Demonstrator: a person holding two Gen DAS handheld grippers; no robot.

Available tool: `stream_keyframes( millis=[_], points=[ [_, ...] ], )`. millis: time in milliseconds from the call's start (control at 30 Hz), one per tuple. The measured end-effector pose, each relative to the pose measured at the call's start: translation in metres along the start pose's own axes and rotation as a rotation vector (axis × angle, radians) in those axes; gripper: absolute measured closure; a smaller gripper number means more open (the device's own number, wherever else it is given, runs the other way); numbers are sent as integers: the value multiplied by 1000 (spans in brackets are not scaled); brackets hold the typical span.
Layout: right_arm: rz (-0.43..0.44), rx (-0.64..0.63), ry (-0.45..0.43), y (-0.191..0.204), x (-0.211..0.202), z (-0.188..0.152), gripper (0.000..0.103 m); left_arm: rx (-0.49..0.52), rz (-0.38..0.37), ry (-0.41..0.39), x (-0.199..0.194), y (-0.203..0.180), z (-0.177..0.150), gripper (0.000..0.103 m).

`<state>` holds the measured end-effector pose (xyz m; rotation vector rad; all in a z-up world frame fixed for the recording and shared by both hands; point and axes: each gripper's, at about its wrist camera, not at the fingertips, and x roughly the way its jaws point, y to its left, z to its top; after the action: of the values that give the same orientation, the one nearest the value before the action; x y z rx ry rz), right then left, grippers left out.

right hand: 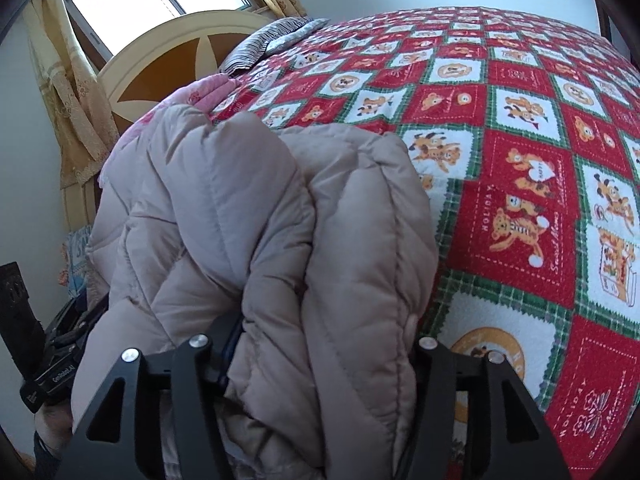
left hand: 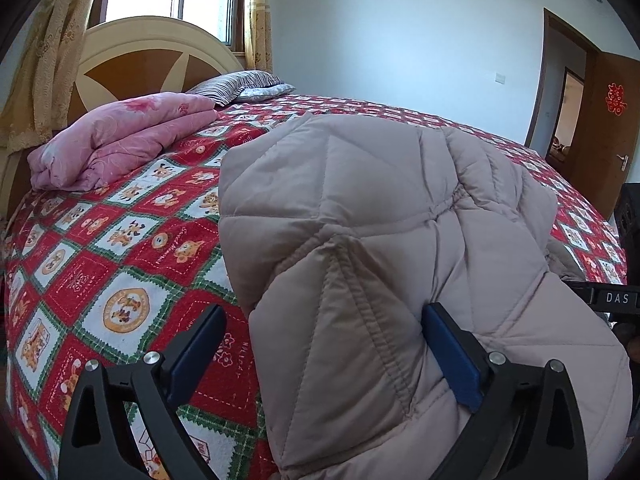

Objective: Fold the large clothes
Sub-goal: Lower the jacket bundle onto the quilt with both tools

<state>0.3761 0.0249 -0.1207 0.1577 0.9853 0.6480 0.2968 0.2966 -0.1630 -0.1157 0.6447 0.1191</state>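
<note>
A beige quilted puffer jacket (left hand: 380, 220) lies bunched on the red checked bedspread (left hand: 120, 248). My left gripper (left hand: 324, 312) stands wide open at the jacket's near edge. Its right pad (left hand: 448, 356) rests against the fabric and its left pad (left hand: 200, 348) is over bare bedspread, apart from the jacket. In the right wrist view a thick fold of the jacket (right hand: 280, 220) fills the gap of my right gripper (right hand: 320, 340). The fabric covers its fingertips, so I cannot see whether the pads press on it.
A folded pink quilt (left hand: 120, 140) and striped pillows (left hand: 240, 84) lie by the headboard (left hand: 140, 64). An open wooden door (left hand: 600, 128) stands at the far right. The bedspread (right hand: 520, 160) stretches bare to the right of the jacket. The left gripper's body (right hand: 56, 376) shows at lower left.
</note>
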Motion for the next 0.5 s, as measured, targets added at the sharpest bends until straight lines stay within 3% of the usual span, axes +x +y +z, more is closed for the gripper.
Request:
stream_keyframes(
  millis=[300, 500],
  points=[
    [4, 40, -11, -8, -10, 1, 28, -16, 32, 5, -17, -1, 0, 2],
    [1, 91, -75, -11, -43, 0, 27, 11, 40, -44, -51, -6, 3, 2]
  ],
)
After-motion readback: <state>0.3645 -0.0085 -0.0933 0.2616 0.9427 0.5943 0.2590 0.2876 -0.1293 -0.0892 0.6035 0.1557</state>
